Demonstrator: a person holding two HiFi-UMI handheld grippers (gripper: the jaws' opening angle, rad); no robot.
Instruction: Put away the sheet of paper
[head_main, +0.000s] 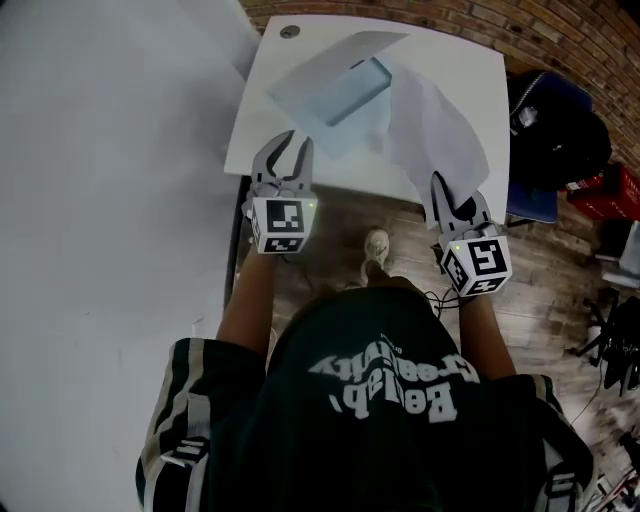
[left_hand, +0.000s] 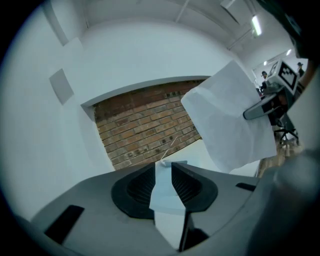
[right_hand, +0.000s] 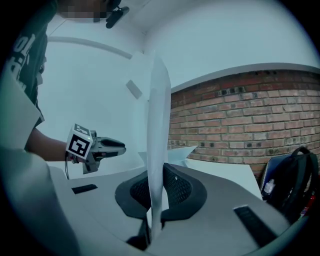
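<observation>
Roughly midway, seemingly. Grasps the sheet of paper in the right hand-held gripper, above the tabletop's near right edge; not yet inside the pale folder mid-tabletop. Shows the left hand-held gripper released, empty, by the tabletop's near left edge.

Thin, limp, matt white sheet of paper; smooth white table top with a faint sheen; left gripper and right gripper in matt grey moulded plastic, their pads black and finely ribbed; rough red-brown brick wall; wood-grain floor; dark printed cloth shirt.
</observation>
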